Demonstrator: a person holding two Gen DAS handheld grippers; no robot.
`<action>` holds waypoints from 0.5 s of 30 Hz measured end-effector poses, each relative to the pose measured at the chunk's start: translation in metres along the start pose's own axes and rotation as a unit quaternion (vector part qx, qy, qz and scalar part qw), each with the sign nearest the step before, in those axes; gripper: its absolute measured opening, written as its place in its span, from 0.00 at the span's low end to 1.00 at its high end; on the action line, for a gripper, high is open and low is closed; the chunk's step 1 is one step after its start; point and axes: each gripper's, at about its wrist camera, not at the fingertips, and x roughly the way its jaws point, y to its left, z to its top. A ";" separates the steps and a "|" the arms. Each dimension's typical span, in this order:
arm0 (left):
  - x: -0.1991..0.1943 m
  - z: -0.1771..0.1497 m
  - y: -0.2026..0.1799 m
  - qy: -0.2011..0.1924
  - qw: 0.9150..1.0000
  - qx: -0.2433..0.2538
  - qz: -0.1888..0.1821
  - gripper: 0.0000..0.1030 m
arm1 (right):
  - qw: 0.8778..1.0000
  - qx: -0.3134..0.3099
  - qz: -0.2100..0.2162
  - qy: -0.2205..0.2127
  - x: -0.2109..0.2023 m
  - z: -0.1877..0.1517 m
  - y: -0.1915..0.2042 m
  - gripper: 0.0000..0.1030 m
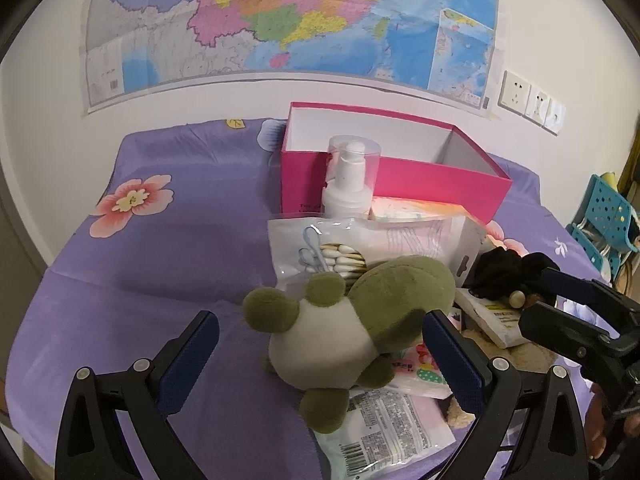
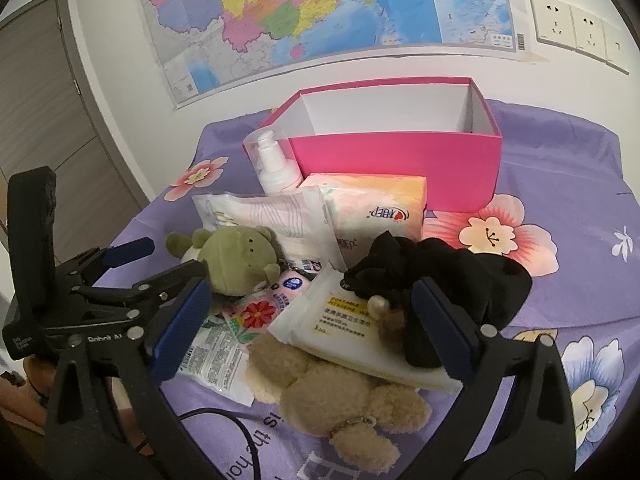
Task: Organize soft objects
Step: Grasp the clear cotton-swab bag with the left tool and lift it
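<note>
A green and white plush frog [image 1: 340, 328] [image 2: 236, 260] lies on a heap of packets, between the fingers of my left gripper [image 1: 320, 320], which stands open with its pads off the toy. My right gripper [image 2: 310, 292] is open too. Between its fingers are a tan plush bear [image 2: 340, 400] and the white wipes pack [image 2: 344, 332] lying across it. A black cloth bundle [image 2: 440, 268] [image 1: 504, 268] rests by its right finger. Each gripper shows in the other's view: the right gripper [image 1: 540, 300] at the right edge, the left gripper [image 2: 168, 258] at the left.
An open pink box [image 1: 400, 184] [image 2: 400, 168] stands at the back of the purple flowered cloth [image 1: 160, 260]. In front of it are a white pump bottle [image 1: 348, 184], a cotton swab bag [image 1: 320, 248] and a tissue pack [image 2: 380, 208]. A black cable [image 2: 240, 432] lies near the front edge.
</note>
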 end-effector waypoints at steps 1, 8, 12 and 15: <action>0.000 0.000 0.002 0.001 1.000 -0.001 -0.001 0.99 | 1.000 -0.001 0.003 0.003 0.002 0.001 0.000 0.93; 0.005 -0.002 0.025 0.016 0.999 -0.018 -0.035 0.80 | 0.999 -0.013 0.025 0.030 0.021 0.006 0.005 0.75; 0.008 -0.002 0.037 0.020 0.998 -0.021 -0.057 0.79 | 0.999 -0.013 0.023 0.026 0.028 0.012 0.006 0.71; 0.010 0.007 0.048 0.019 0.996 -0.032 -0.085 0.79 | 1.000 -0.010 0.018 0.023 0.033 0.019 0.003 0.62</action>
